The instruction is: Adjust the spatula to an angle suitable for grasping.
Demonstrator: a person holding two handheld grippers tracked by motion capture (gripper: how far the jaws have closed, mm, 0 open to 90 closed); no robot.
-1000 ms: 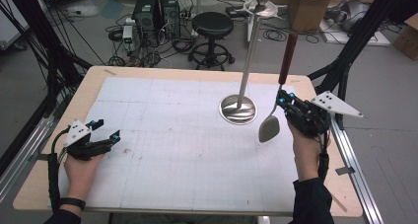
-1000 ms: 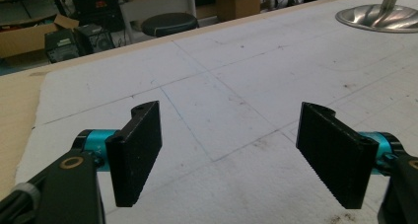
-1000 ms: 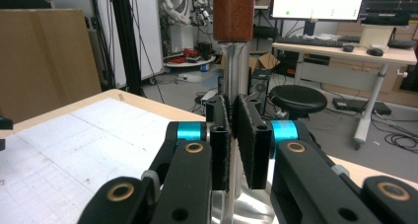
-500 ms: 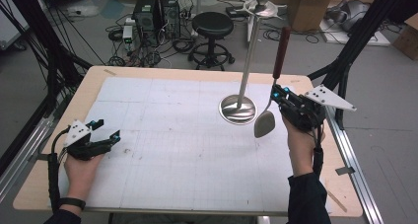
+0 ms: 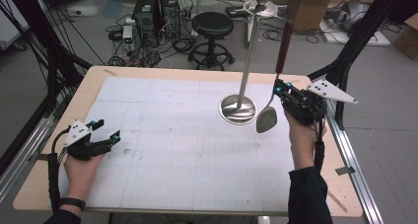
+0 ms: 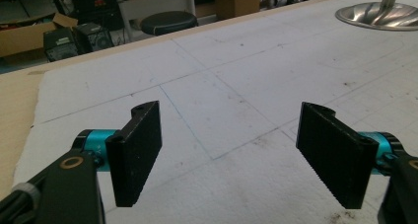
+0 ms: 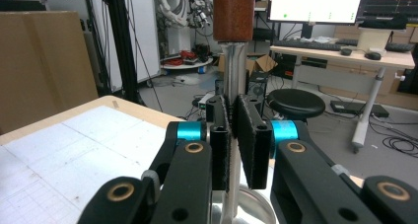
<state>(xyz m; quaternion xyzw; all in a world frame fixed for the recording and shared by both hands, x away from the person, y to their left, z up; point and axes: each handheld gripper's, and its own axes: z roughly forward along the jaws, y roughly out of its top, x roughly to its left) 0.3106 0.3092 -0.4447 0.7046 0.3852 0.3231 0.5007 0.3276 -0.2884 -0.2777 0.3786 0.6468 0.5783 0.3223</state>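
Beyond the table's far edge a black round stool (image 5: pixel 212 24) stands on the grey floor, with 2 dark computer towers (image 5: pixel 154 8) to its left amid tangled cables (image 5: pixel 125 49). Cardboard boxes (image 5: pixel 309 7) sit at the back right. A white gridded mat (image 5: pixel 162 135) covers most of the wooden table (image 5: pixel 86 93). In the right gripper view a lit monitor (image 7: pixel 315 4) rests on a desk (image 7: pixel 340 54) holding a keyboard (image 7: pixel 305 44).

High view overhead, facing forward-down; claw views low, close; all share stand base (image 5: pixel 238 109) (image 6: pixel 378 15) (image 7: pixel 246 204).
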